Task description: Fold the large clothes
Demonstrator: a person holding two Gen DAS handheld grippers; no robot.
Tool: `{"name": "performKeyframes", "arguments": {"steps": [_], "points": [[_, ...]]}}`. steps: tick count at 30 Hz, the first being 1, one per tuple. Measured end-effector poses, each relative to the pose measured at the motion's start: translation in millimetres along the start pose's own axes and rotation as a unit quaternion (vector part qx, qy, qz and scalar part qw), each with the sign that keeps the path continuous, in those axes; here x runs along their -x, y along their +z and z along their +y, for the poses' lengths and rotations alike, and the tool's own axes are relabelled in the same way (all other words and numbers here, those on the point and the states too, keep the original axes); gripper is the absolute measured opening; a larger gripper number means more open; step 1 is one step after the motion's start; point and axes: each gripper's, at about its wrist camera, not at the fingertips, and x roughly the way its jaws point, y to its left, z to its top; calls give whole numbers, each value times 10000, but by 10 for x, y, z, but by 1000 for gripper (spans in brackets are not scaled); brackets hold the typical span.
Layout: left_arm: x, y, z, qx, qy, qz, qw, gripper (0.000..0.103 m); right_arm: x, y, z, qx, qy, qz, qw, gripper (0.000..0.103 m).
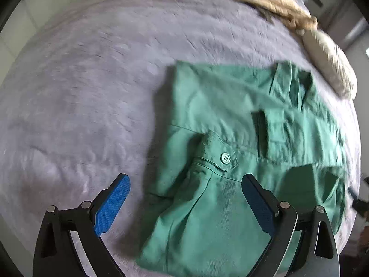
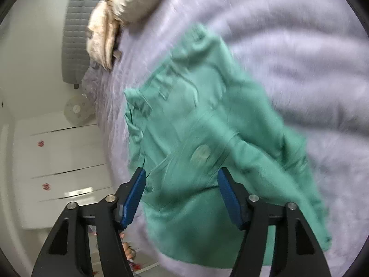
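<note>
Both tools, left tool (image 1: 185,204) and right tool (image 2: 181,197), hang released over the green shirt (image 1: 230,115), nothing between their pads. I judge folding well advanced: shirt lies bundled near the bed's (image 1: 80,80) middle, perhaps one fold left.

i see a bed (image 1: 92,92) covered in a pale lilac fuzzy blanket filling most of both views. at its far end lies a heap of beige bedding (image 1: 272,2), beside a grey quilted headboard (image 2: 76,30). beyond the bed's edge stand white cabinet fronts (image 2: 60,159) with small red stickers, and a pale tiled floor (image 1: 34,16). the light is soft and even.
</note>
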Motion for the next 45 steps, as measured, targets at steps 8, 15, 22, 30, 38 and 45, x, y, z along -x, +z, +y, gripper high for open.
{"name": "performKeyframes", "arguments": {"steps": [8, 15, 22, 30, 38, 45], "points": [[-582, 66, -251, -549, -17, 622, 9966, 97, 13, 47, 287, 1459, -1781, -196, 9729, 69], [-635, -13, -416, -799, 98, 585, 9950, 38, -561, 57, 213, 2034, -2656, 501, 9410, 33], [110, -146, -222, -409, -168, -272, 9986, 14, -207, -387, 568, 2952, -2910, -73, 9100, 5], [899, 226, -199, -548, -488, -1431, 9870, 14, 312, -313, 1253, 3410, -2481, -1037, 9008, 5], [49, 891, -314, -464, 37, -1339, 9899, 14, -463, 467, 1263, 3287, -2545, -914, 9049, 5], [-643, 942, -331, -501, 488, -1010, 9924, 16, -1080, 868, 711, 2679, -2680, -632, 9232, 7]]}}
